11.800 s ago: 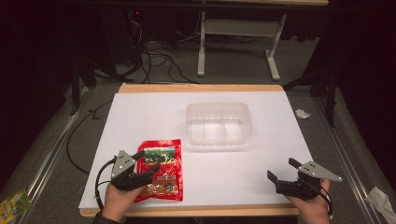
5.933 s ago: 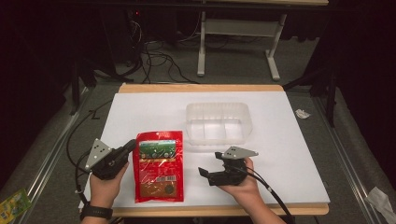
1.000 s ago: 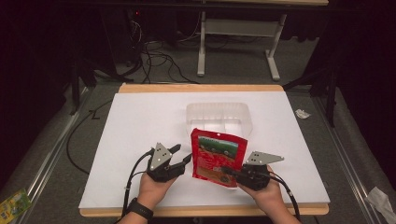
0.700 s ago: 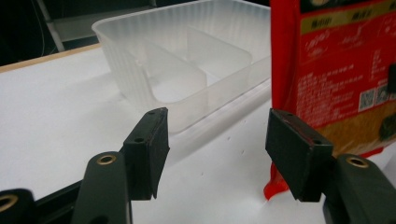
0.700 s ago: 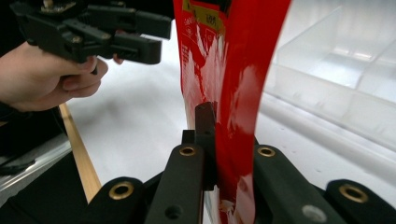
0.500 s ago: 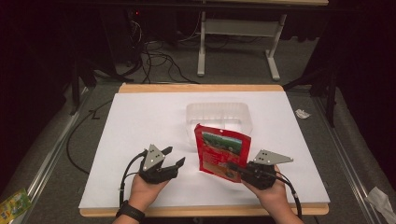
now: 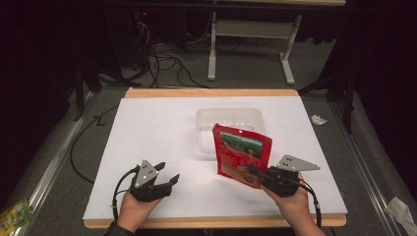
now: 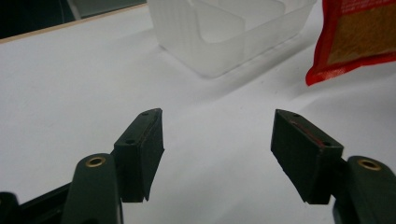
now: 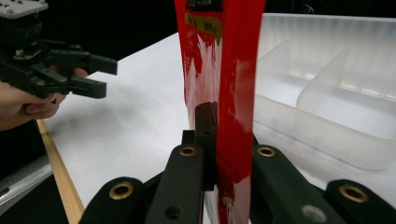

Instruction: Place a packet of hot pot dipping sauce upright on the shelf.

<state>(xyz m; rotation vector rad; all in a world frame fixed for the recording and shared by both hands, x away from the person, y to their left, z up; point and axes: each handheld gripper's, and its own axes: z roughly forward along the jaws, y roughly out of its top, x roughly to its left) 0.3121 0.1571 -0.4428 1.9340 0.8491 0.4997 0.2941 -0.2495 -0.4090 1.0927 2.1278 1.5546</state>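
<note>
1. The right gripper (image 7: pixel 255 173) is clamped on the lower edge of the glossy red snack pouch (image 7: pixel 241 153), jaws pinched tight on the foil, and the pouch stands upright off the white table top (image 7: pixel 147 132).
2. In the high view the pouch sits just in front of the clear, frosted plastic container (image 7: pixel 230 120), its top overlapping the container's near wall.
3. From the right gripper view the pouch (image 9: pixel 219 70) rises edge-on between the jaws, and the container (image 9: pixel 327 93), with its inner dividers, lies just beside it to the right of that view.
4. The left gripper (image 7: pixel 167 178) is apart from the pouch, over bare table near the front edge; its jaws have just been opening and stand wide with nothing between them.
5. In the left gripper view the spread pads (image 8: pixel 140 149) frame bare white surface, with the container (image 8: pixel 224 32) ahead and a corner of the pouch (image 8: pixel 355 42) at upper right.
6. The left gripper (image 9: pixel 100 77) also appears in the right gripper view, held in a hand at the far left.
</note>
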